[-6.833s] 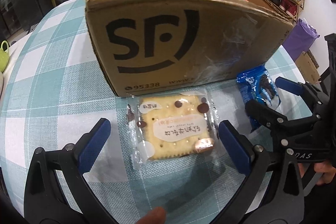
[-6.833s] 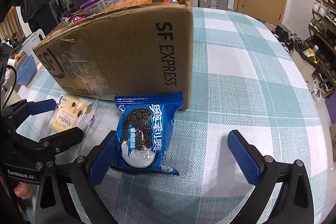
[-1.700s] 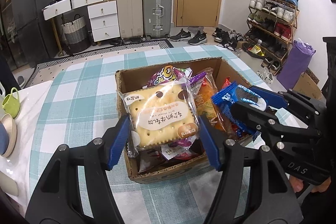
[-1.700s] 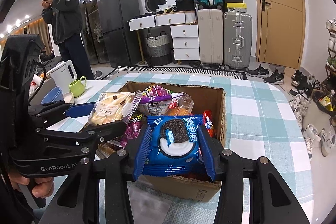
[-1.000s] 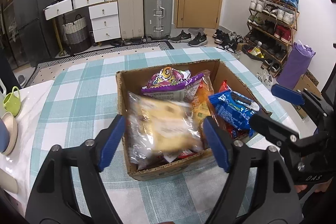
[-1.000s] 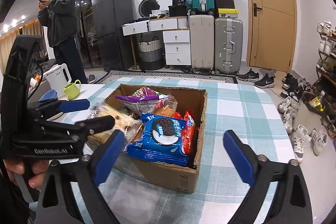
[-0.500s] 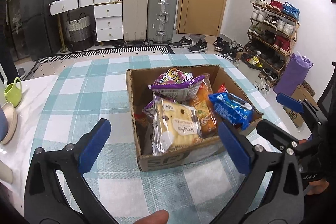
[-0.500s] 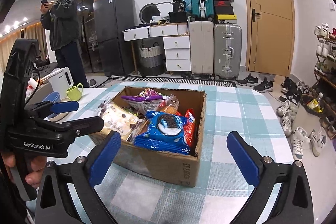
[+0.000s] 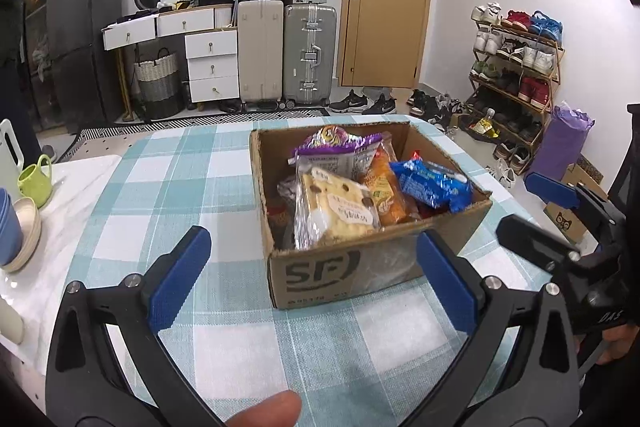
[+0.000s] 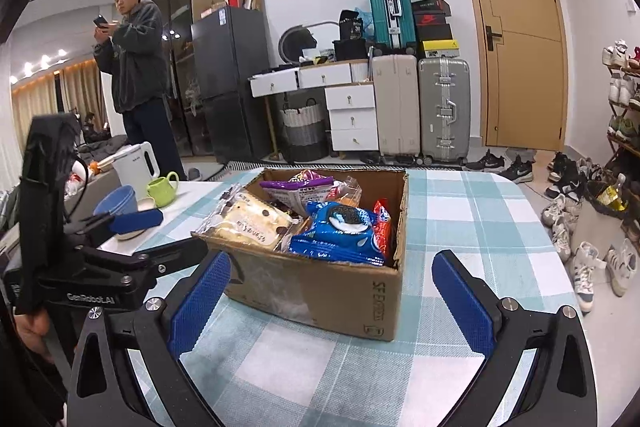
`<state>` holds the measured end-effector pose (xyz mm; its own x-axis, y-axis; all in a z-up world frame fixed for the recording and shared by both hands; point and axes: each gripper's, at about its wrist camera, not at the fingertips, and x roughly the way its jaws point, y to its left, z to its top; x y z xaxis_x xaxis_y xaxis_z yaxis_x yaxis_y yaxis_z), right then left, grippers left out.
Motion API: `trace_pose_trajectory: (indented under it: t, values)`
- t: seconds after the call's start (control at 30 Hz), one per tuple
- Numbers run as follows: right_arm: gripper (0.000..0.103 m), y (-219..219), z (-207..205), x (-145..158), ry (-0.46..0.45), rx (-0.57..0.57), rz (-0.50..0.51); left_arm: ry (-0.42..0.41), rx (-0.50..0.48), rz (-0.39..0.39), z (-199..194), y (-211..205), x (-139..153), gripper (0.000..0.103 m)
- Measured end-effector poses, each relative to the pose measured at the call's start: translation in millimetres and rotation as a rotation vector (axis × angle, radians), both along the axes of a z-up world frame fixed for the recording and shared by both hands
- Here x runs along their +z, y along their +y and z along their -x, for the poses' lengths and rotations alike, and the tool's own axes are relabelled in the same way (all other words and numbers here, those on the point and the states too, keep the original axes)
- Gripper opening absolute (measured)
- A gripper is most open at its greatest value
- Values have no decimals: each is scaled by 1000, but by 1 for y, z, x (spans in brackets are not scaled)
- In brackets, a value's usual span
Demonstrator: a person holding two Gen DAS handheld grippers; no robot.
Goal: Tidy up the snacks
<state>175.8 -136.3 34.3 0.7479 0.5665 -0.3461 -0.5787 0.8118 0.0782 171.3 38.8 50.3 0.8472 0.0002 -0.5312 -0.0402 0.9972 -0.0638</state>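
Observation:
A brown cardboard box (image 9: 332,275) (image 10: 320,291) marked SF stands on the checked tablecloth, filled with snack packs. A yellow cracker pack (image 9: 336,211) (image 10: 248,223) leans at the box's near left. Beside it lies a blue cookie pack (image 9: 432,185) (image 10: 340,231), with a purple bag (image 9: 336,151) behind. My left gripper (image 9: 312,279) stands open in front of the box with nothing between its fingers. My right gripper (image 10: 332,291) is open too, short of the box and apart from it. Each gripper shows at the edge of the other's view.
The round table (image 9: 168,179) carries a green mug (image 9: 36,179), blue bowls (image 10: 116,203) and a white kettle (image 10: 136,167) at its left. A person (image 10: 136,67) stands beyond, looking at a phone. Suitcases, drawers and a shoe rack (image 9: 516,67) line the room.
Both grippers let go of their packs, which dropped into the box, then opened wide and drew back from it. The box now looks smaller and farther away.

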Motion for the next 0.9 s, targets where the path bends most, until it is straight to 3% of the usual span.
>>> trace_pose_trajectory:
  t: [0.27,0.43,0.9]
  values:
    - [103,-11,20,-15,-68,14,-28,-17,30,25,12,7,-28,102]
    - [103,-12,27,-22,-100,25,-19,-74,66,-14,20,7,-43,102]
    - [103,-15,34,-34,-121,40,-27,-116,72,-43,41,7,-58,102]
